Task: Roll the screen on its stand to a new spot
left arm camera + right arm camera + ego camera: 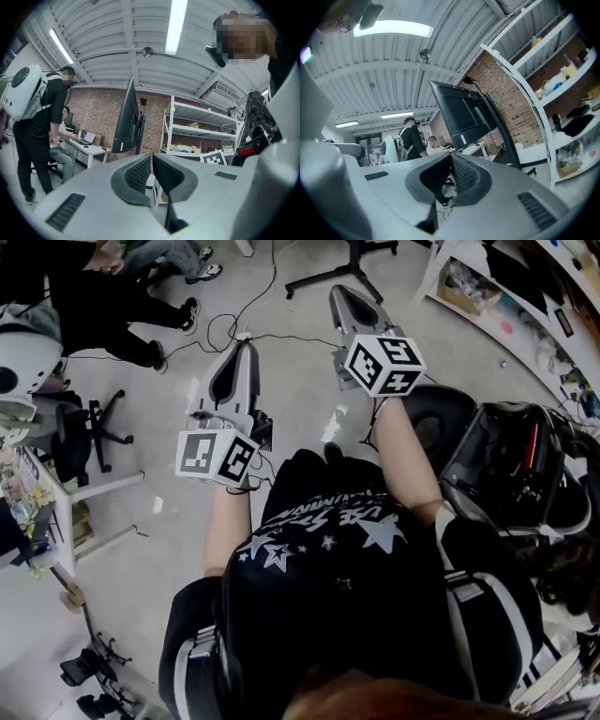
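Note:
The screen [127,117] is a large black panel on a tall wheeled stand, seen edge-on in the left gripper view and at an angle [464,112] in the right gripper view. It stands some way off in front of a brick wall. In the head view only the stand's black legs [323,279] show at the top. My left gripper [246,341] [151,154] is shut with nothing in it and is held in the air before my chest. To its right and a little further forward, my right gripper [339,292] [451,154] has its tips together and also holds nothing. Neither gripper touches the screen.
Cables [253,315] trail over the concrete floor ahead. An office chair [94,423] and a desk stand at the left, and seated people [141,296] are at the top left. White shelving [201,126] is right of the screen. A person with a white backpack [37,117] stands at the left.

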A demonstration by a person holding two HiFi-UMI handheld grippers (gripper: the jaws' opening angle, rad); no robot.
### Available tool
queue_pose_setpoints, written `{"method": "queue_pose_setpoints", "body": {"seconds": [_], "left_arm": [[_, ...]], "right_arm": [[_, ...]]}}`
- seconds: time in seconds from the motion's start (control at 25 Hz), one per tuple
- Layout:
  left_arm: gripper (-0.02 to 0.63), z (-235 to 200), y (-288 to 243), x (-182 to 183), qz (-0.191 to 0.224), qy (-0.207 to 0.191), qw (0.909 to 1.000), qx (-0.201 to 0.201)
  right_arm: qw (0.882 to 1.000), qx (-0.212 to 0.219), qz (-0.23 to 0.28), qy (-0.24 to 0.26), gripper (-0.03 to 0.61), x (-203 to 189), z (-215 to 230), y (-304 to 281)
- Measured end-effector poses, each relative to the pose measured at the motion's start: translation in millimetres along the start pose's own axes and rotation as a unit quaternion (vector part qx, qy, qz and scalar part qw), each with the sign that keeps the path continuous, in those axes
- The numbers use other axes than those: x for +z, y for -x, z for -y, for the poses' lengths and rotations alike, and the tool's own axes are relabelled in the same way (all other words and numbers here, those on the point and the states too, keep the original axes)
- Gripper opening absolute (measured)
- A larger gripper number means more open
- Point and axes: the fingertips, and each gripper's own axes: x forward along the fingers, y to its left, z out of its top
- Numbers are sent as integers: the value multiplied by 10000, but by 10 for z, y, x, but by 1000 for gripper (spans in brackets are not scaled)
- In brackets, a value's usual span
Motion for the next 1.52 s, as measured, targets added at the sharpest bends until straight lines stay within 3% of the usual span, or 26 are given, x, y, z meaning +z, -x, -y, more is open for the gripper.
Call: {"method": "queue_pose_setpoints", "body": {"seconds": [0.44,1.04,1.36,1.4,1.52], "left_arm": [[23,-499,-595,-23,34,5,9998,-212],[25,-1537,-2103,168,181,124,9974,-679],[28,-2031,-2861,251,95,-99,9972,-741],[39,-2069,-2939,262,110,-111,9969,-777],[192,-2126,-3182,290,173,-174,9953,-936]], "right_arm": [[9995,-281,-112,-27,6,-112,371,-392],[9962,-785,-46,374,6,292,975,-1664],[9939,-1013,-2,442,6,461,1319,-2293],[9936,-1042,-6,440,6,461,1360,-2354],[9928,-1118,-15,423,6,453,1485,-2514]]}}
